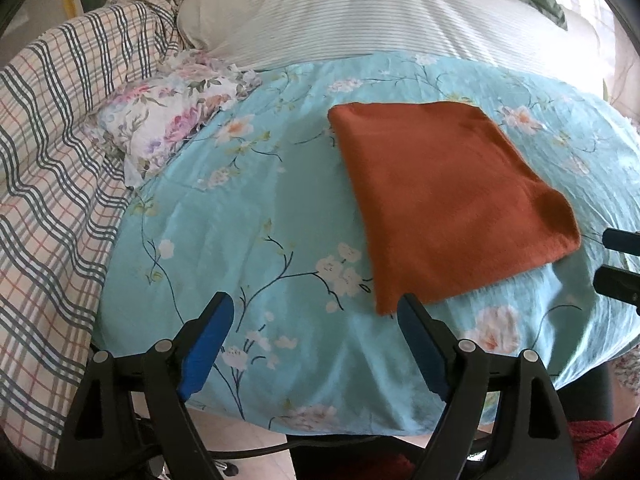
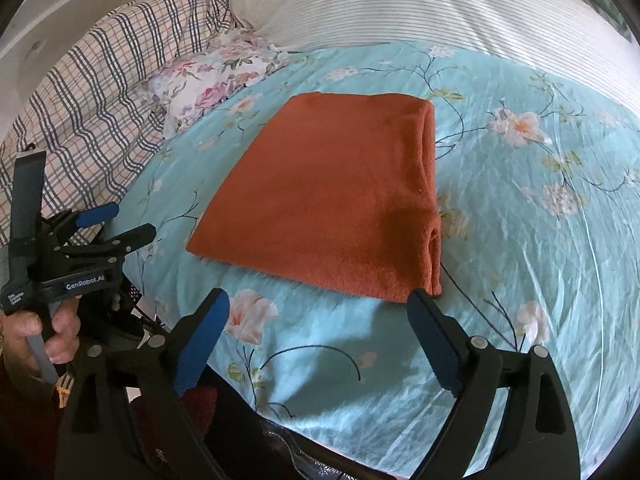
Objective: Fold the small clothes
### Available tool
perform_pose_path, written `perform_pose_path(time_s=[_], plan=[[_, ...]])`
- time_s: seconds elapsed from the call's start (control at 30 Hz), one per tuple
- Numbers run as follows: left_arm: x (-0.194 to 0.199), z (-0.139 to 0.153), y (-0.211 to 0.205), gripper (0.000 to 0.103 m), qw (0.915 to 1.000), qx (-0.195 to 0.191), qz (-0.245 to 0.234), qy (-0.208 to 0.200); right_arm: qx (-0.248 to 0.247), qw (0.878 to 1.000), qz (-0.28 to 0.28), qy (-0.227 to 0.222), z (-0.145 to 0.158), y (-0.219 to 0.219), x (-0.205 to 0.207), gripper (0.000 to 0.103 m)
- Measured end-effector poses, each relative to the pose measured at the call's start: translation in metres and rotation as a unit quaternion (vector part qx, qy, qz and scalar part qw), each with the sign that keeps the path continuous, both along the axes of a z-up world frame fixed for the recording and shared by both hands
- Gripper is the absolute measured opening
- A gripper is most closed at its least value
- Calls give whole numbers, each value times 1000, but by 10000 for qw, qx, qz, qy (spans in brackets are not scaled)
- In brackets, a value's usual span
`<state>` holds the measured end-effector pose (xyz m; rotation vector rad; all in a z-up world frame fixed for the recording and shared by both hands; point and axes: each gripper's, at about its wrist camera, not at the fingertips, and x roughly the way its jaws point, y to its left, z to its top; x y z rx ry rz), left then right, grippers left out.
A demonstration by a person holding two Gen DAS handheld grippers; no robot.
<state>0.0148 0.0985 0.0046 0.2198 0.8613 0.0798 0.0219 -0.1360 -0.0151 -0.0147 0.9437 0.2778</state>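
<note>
Rust-orange folded cloth (image 2: 320,204) lies flat near the bed's (image 2: 540,240) front edge, both hand-held grippers released, the left hand-held gripper (image 2: 120,222) labelled "GenRobot.AI", the right hand-held gripper (image 2: 318,312) empty.

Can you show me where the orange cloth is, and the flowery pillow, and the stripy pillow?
Orange cloth (image 2: 320,200): right wrist view, middle of its folded top.
Flowery pillow (image 1: 168,120): left wrist view, middle of its pink flower print.
Stripy pillow (image 1: 340,20): left wrist view, middle of its striped top.
</note>
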Motion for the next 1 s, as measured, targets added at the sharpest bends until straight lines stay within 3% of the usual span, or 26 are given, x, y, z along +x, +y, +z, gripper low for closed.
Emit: perform_pose_path(time_s=[0.2,0.57,1.0], plan=[[15,-4,4,87,10000,-64,-1,33,170,9996,-212,-117,3,-14,32,92],[81,-15,15,88,9984,-487,141,269,227,9985,-491,-88,-1,-32,105,92],[113,-15,6,89,9989,-351,126,268,170,9985,-528,9,-11,-34,144,92]])
